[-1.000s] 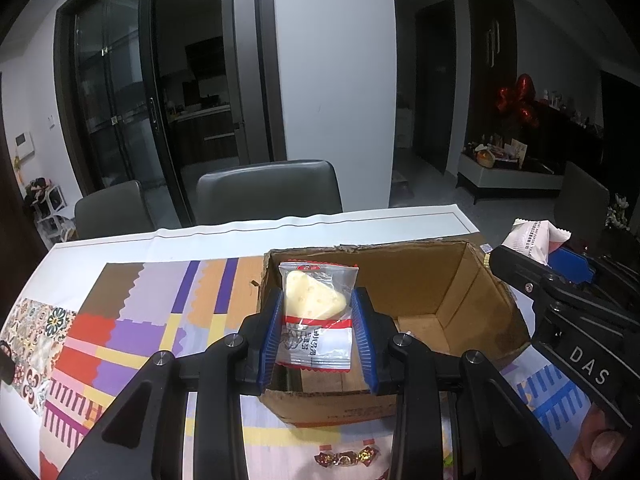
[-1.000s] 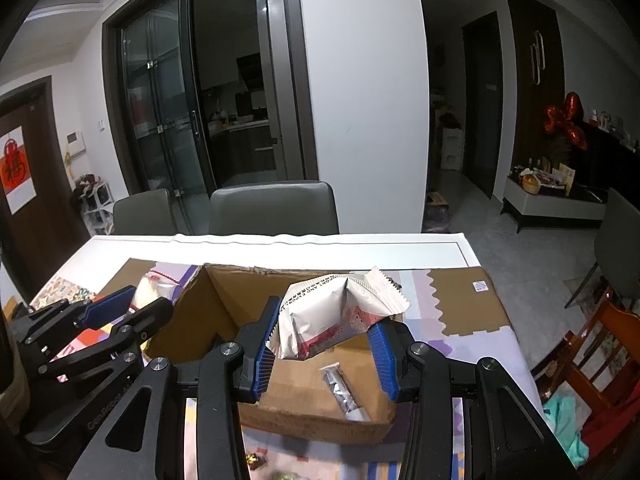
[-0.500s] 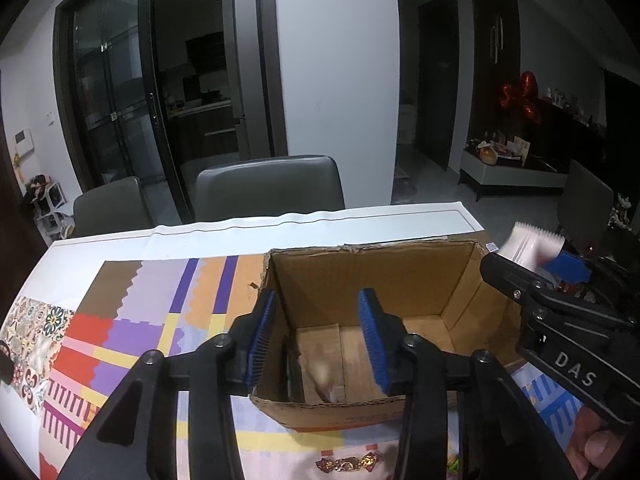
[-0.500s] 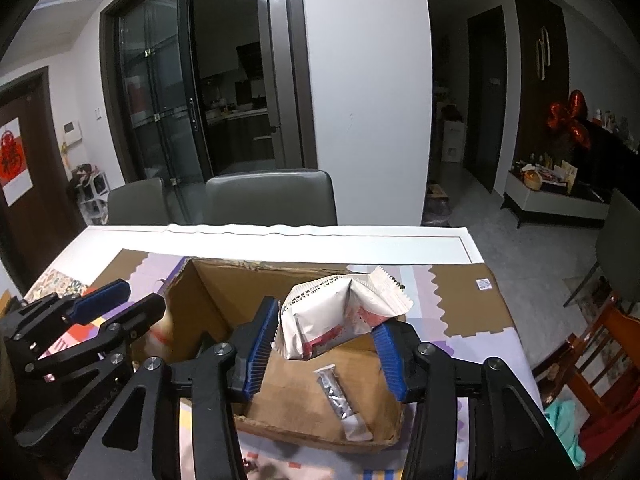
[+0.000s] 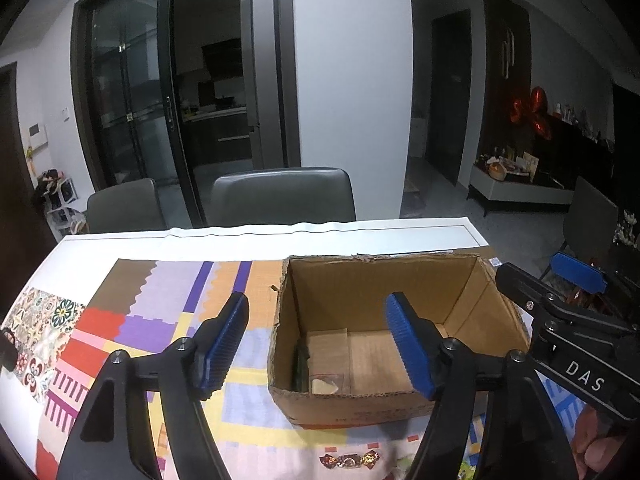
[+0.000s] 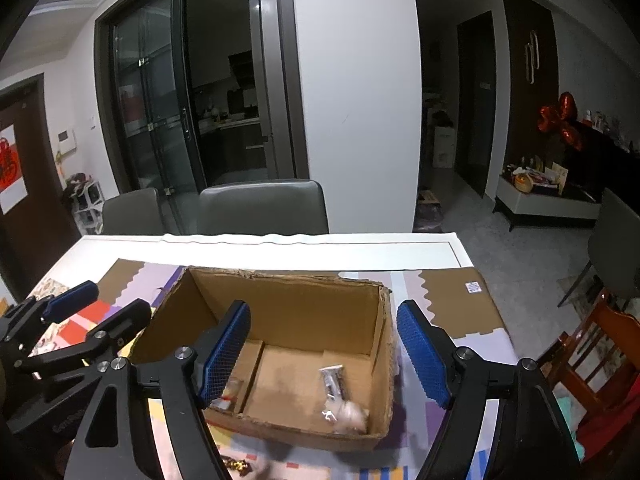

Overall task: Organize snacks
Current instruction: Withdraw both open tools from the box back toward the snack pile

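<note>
An open cardboard box (image 5: 384, 276) stands on the patterned tablecloth; it also shows in the right wrist view (image 6: 288, 292). My left gripper (image 5: 318, 344) is open and empty, over the box's left front. My right gripper (image 6: 322, 350) is open and empty above the box. On the box floor lie the clear cheese packet (image 5: 326, 382), seen in the right wrist view as well (image 6: 228, 392), a white snack packet (image 6: 350, 412), blurred, and a small silver packet (image 6: 332, 378). A wrapped candy (image 5: 348, 460) lies on the cloth in front of the box.
The table (image 5: 240, 240) has a white far edge with two grey chairs (image 5: 282, 196) behind it. A wooden chair (image 6: 600, 344) stands at the right. Another candy (image 6: 236, 465) lies at the front edge. My right gripper shows in the left wrist view (image 5: 560, 300).
Both grippers have opened. The cheese packet dropped from the left one into the box, then the white packet dropped from the right one.
</note>
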